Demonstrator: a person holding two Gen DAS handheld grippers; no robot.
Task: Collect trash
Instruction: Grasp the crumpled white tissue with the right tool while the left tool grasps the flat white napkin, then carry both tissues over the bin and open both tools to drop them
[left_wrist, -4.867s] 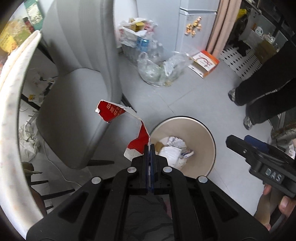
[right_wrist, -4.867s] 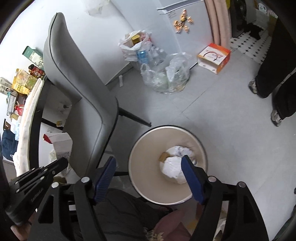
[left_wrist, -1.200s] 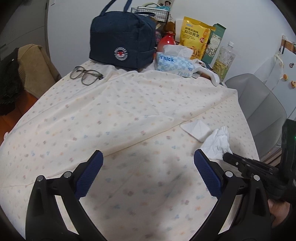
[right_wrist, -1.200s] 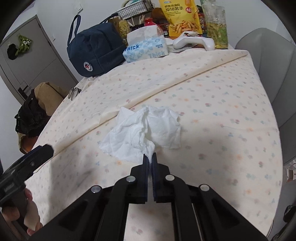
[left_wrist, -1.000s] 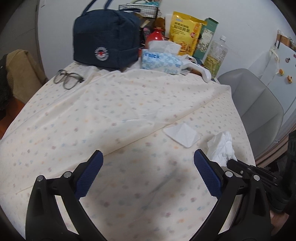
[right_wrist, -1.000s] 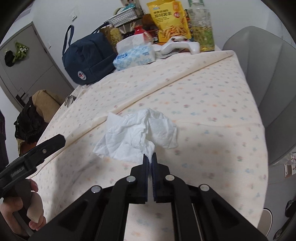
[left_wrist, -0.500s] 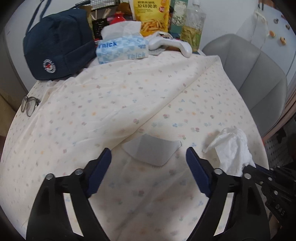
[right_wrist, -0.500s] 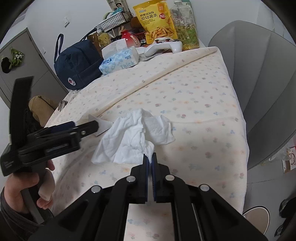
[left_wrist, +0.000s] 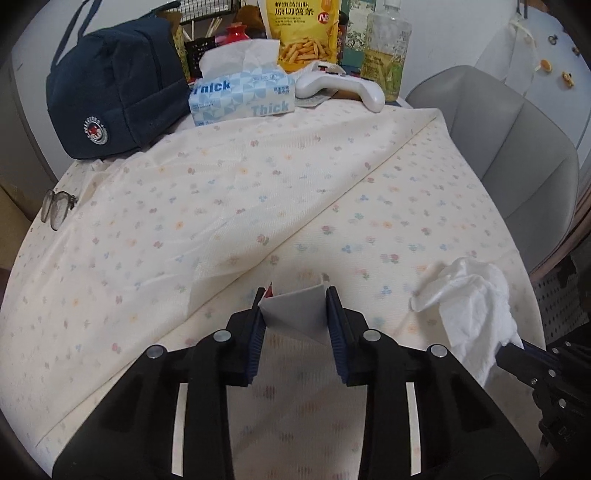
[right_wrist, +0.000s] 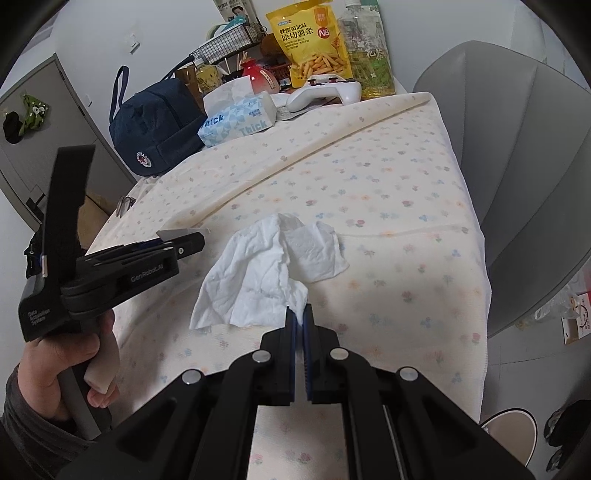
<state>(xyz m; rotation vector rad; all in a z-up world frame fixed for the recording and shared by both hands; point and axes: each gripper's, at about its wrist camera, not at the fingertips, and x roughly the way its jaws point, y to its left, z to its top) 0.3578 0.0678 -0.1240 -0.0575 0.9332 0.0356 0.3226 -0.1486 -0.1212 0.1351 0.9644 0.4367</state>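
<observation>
Floral cloth covers the surface, with a tissue box and navy bag along its far edge. Left wrist view: the left claw pinches a folded white scrap between partly closed fingers. Right wrist view: the right claw is clamped on a crumpled tissue near the surface's right edge.

- Cream tablecloth, scattered with small pastel flowers.
- White crumpled tissue.
- Pale grey-white folded paper.
- Navy bag with a round badge.
- Light blue and white checked tissue box.
- Yellow snack bag.
- White game controller.
- Grey chair.
- Black grippers with blue pads.
</observation>
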